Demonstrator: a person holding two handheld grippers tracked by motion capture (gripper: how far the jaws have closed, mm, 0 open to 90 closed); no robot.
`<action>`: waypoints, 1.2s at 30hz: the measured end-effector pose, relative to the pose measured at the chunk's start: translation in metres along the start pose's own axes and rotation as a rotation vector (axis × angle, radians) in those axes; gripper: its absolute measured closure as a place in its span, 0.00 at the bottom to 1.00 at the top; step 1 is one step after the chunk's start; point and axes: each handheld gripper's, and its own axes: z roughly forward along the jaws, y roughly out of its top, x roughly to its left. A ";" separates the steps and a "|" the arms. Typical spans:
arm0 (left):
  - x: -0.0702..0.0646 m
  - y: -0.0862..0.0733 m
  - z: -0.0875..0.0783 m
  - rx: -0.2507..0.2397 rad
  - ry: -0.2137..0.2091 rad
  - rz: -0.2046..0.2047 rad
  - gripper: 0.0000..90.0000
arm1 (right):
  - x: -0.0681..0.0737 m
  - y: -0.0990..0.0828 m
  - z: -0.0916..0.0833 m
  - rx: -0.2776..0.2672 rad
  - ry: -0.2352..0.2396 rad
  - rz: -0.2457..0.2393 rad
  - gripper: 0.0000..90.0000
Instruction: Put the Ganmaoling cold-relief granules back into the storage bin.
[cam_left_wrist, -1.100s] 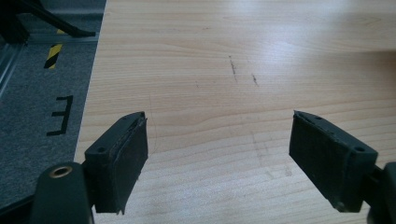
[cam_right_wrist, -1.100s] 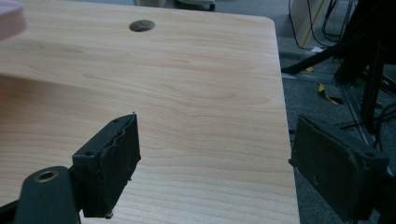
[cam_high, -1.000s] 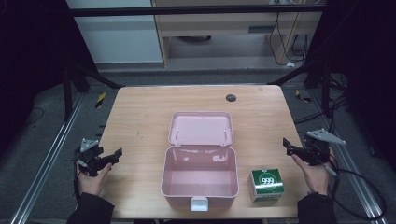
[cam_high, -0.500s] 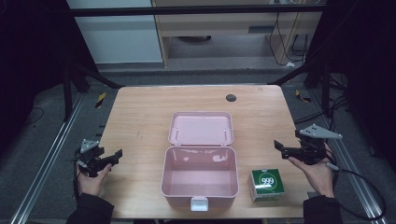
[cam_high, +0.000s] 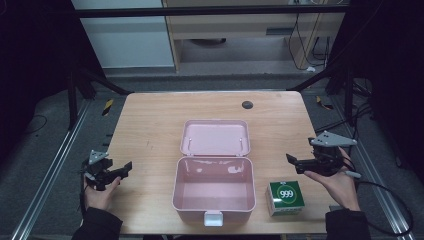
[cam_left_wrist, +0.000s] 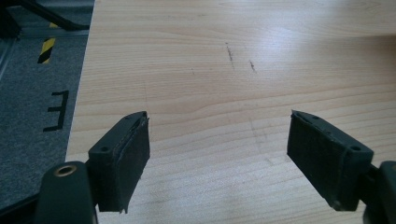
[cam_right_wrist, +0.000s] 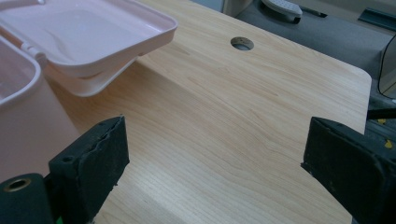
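Note:
An open pink plastic box (cam_high: 214, 196) stands at the table's front middle, its lid (cam_high: 216, 137) laid back flat behind it; the box is empty. A small green carton marked 999 (cam_high: 286, 197) sits just right of the box. My right gripper (cam_high: 292, 161) hovers open above and right of the carton, jaws pointing left toward the box. In the right gripper view the lid (cam_right_wrist: 88, 35) and box wall (cam_right_wrist: 28, 116) lie ahead at left. My left gripper (cam_high: 126, 167) is open over the table's left edge, holding nothing.
The wooden table (cam_high: 150, 125) has a round cable hole (cam_high: 247, 104) at the back right. Grey floor with yellow-black tape (cam_left_wrist: 46, 49) lies beyond the left edge. Metal frame rails run along both sides.
My right gripper has moved left and slightly forward over the table, toward the box and above the carton. The left gripper has stayed put.

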 end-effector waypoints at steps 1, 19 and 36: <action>0.000 0.000 0.001 0.004 -0.001 0.002 0.23 | 0.000 0.001 0.000 0.006 0.005 -0.011 0.07; -0.004 -0.004 0.003 0.030 -0.009 0.040 0.23 | 0.012 0.036 -0.010 0.077 0.099 -0.212 0.05; -0.005 -0.006 0.005 0.044 -0.012 0.061 0.23 | 0.033 0.053 -0.016 0.201 0.222 -0.425 0.05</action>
